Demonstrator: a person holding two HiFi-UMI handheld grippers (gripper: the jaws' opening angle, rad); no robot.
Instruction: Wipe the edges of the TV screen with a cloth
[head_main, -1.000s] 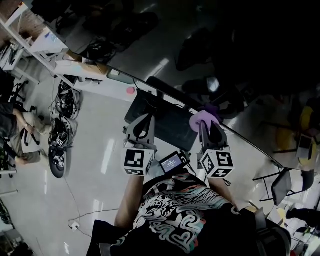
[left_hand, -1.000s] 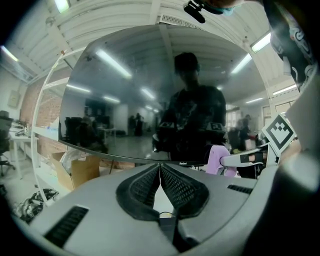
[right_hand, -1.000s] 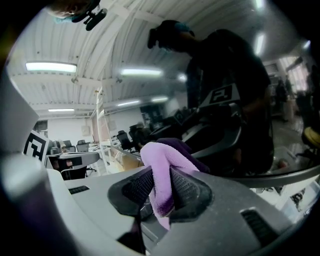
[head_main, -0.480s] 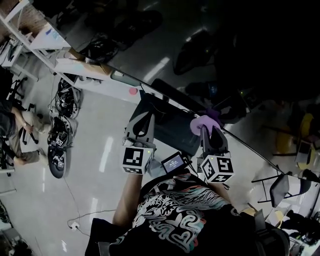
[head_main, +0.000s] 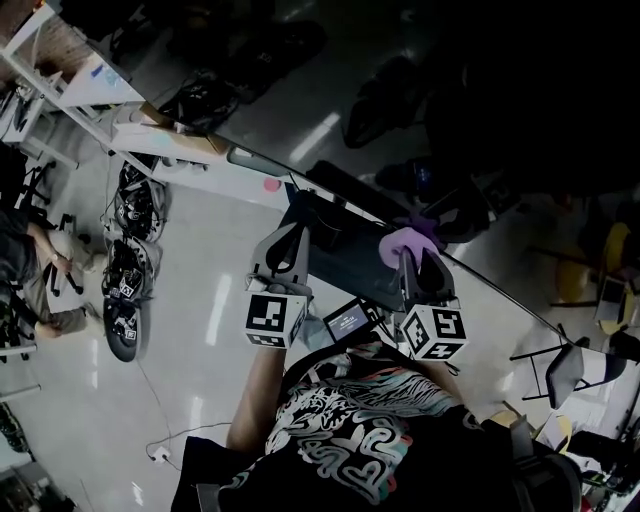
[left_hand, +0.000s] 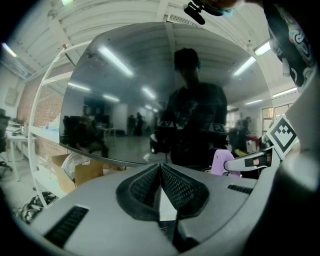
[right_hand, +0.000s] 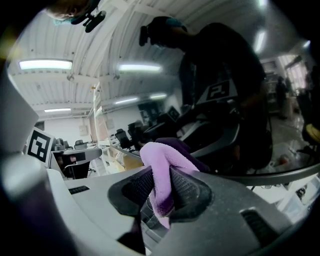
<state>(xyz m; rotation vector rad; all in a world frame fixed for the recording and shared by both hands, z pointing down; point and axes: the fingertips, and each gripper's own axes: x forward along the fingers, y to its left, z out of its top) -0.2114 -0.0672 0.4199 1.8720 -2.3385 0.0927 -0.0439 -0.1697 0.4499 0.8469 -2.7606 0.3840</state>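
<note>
The TV screen (head_main: 470, 120) is a big dark, glossy panel that mirrors the room; its lower edge (head_main: 480, 284) runs slantwise from upper left to lower right. My right gripper (head_main: 412, 252) is shut on a purple cloth (head_main: 404, 240), which rests at that edge. In the right gripper view the cloth (right_hand: 162, 172) bulges up between the pads, with the screen (right_hand: 225, 100) just beyond. My left gripper (head_main: 292, 228) hovers to the left, close to the screen and shut on nothing. In the left gripper view its pads (left_hand: 172, 186) meet, facing the screen (left_hand: 125, 100), with the cloth (left_hand: 220, 162) at the right.
White shelving (head_main: 95, 80) and a box stand beyond the screen's left end. A seated person (head_main: 40, 260) and dark gear on the floor (head_main: 125, 290) are at the far left. A folding chair (head_main: 560, 370) stands at the lower right. A small lit device (head_main: 345, 322) hangs at my chest.
Almost nothing: the head view shifts slightly. Both grippers keep their places by the screen's lower edge, the cloth still in the right one.
</note>
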